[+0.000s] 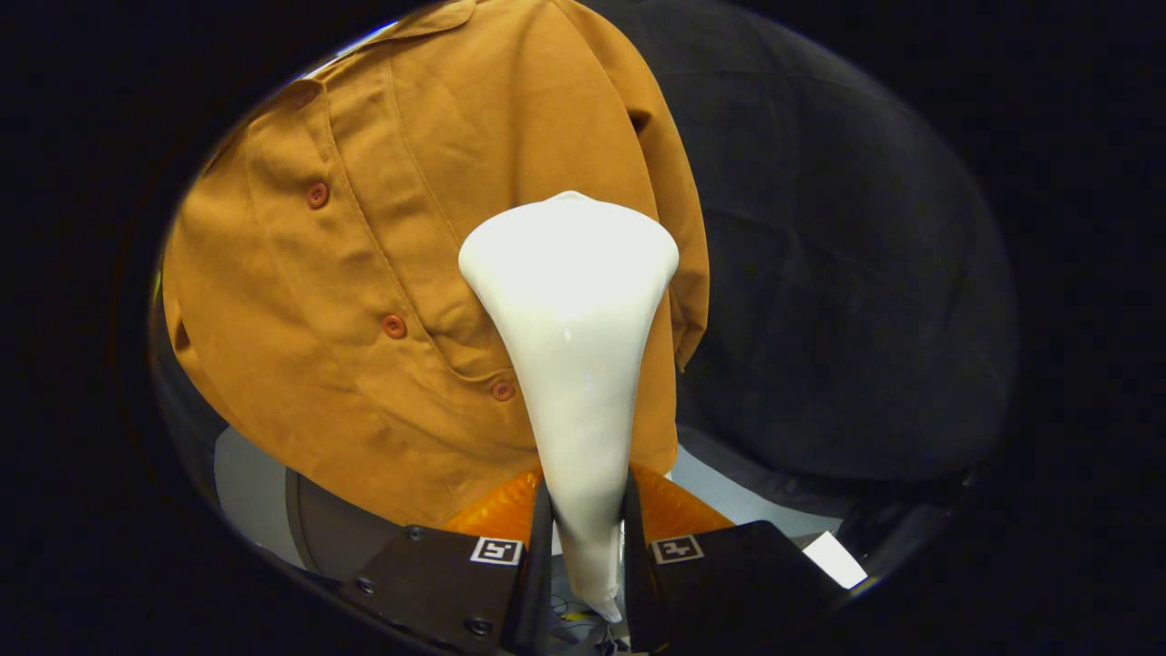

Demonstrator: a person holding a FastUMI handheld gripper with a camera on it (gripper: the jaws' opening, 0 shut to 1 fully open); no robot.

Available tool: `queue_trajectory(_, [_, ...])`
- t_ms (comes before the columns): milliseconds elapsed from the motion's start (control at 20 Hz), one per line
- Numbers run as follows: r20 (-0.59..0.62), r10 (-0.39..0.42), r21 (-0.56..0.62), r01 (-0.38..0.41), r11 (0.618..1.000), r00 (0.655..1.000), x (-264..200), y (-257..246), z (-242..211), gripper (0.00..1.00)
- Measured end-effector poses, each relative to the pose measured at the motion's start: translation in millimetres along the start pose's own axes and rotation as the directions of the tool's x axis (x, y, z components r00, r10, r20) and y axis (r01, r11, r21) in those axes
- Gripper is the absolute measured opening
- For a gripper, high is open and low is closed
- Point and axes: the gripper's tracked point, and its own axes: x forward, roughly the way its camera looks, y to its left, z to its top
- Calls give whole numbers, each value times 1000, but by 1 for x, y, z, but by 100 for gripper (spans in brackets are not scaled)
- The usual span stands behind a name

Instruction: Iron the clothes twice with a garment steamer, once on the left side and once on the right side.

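Holding the garment steamer (pixel 569 364) by its narrow handle, both sides of the gripper (pixel 588 547) pressing on it, jaws drawn narrow around that white stem; rising up and away from the fingers, widening into a broad, flared head at the far end; resting that head against, or just in front of, the shirt (pixel 364 273), contact itself impossible to judge; hanging beyond the fingers, front facing the camera, tilted so that the collar leans to the right at the far top; showing a row of matching buttons (pixel 394 326) running down the placket to the left of the steamer head, one near the collar, one higher, one at mid-chest, one just beside the stem; showing a chest pocket seam curving below the head, partly hidden by it; draping one sleeve down the right edge of the shirt, just right of the steamer head; hanging against the dark cloth wall (pixel 847 301) filling the right and far side; showing a pale surface (pixel 246 483) under the shirt's hem at near left and a small bright patch at near right, neither clear enough to name; sitting over the right half of the shirt front, right of the buttons.
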Motion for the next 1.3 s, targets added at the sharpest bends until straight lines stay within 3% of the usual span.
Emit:
queue_trajectory(800, [-175,-79,51,89,995,981,25,-20,-69,37])
queue_trajectory(1050, [-91,-137,50,142,989,986,-12,-21,-52,37])
queue_trajectory(1300, [46,-119,21,118,993,992,-68,13,-23,37])
